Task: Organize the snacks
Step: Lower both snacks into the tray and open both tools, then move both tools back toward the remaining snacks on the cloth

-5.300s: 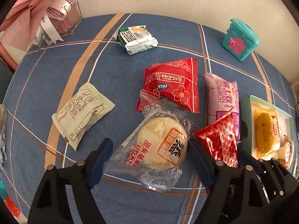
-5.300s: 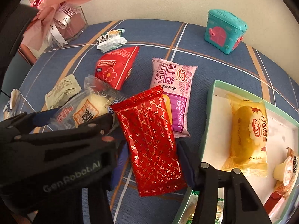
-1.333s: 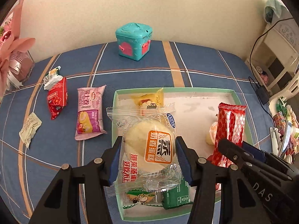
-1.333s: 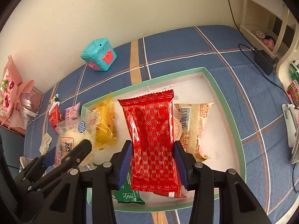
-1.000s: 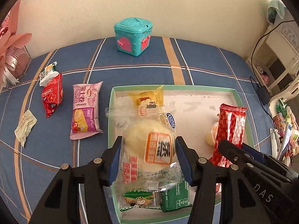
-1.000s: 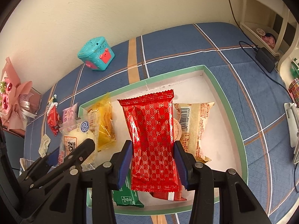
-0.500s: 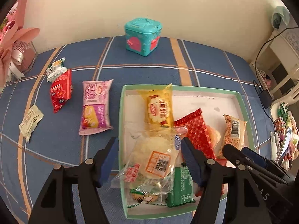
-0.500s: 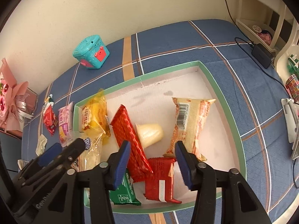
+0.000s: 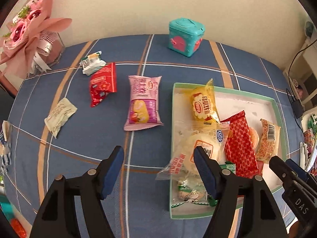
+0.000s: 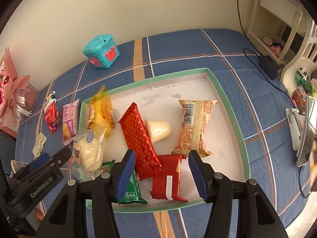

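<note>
The left gripper has let go. Its jaws are spreading wider and nothing is between them now. A second ago they pinched the round cake in clear wrap; now that cake lies in the green-edged box, at its left side. The right gripper is the same: its jaws are opening and empty, and the long red pack that they held now lies in the box too, beside the little jelly cup. So two more snacks are put away. Out on the blue checked table, the pink pack, the red bag, the pale packet and the small white-green pack likely come next.
</note>
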The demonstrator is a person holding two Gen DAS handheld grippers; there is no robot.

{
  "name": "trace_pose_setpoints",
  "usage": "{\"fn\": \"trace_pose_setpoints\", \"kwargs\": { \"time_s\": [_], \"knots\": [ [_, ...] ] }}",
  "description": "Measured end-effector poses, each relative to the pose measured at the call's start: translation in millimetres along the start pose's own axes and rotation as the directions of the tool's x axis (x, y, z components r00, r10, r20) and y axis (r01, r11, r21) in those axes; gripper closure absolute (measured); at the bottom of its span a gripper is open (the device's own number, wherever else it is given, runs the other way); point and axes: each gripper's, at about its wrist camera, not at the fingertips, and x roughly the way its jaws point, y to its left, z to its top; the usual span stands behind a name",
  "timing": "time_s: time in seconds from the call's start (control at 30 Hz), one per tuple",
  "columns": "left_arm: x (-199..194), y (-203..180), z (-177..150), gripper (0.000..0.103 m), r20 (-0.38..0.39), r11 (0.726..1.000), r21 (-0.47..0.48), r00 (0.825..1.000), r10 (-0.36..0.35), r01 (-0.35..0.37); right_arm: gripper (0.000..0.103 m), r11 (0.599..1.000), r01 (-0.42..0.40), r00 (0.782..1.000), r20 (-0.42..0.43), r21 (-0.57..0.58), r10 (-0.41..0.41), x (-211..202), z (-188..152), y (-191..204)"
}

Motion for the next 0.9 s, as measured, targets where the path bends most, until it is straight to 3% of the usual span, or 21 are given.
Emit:
{"fn": "trace_pose_setpoints", "kwargs": {
  "time_s": [0.3, 0.33, 0.43, 0.53, 0.9],
  "knots": [
    [-13, 15, 2, 0.028, 0.024, 1.0, -0.024, 1.0, 0.011, -0.011, 0.041, 0.999, 0.019, 1.0, 0.011, -0.045, -0.019, -4, -6, 15],
    [-12, 16, 2, 0.028, 0.021, 1.0, -0.027, 1.0, 0.015, -0.014, 0.04, 0.999, 0.02, 1.0, 0.009, -0.05, -0.02, -3, -6, 16],
    [-8, 19, 2, 0.011, 0.017, 0.999, -0.028, 0.999, 0.037, -0.037, 0.019, 0.997, 0.022, 1.0, 0.013, -0.073, -0.021, -1, -6, 20],
    [-6, 24, 2, 0.011, 0.011, 0.998, -0.038, 0.999, 0.053, -0.053, 0.005, 0.995, 0.035, 0.999, 0.019, -0.088, -0.033, 1, -6, 23],
    [-1, 44, 2, 0.005, 0.003, 0.994, -0.095, 0.998, 0.059, -0.059, 0.0, 0.993, 0.047, 0.999, 0.025, -0.108, -0.044, 7, -8, 28]
  ]
}}
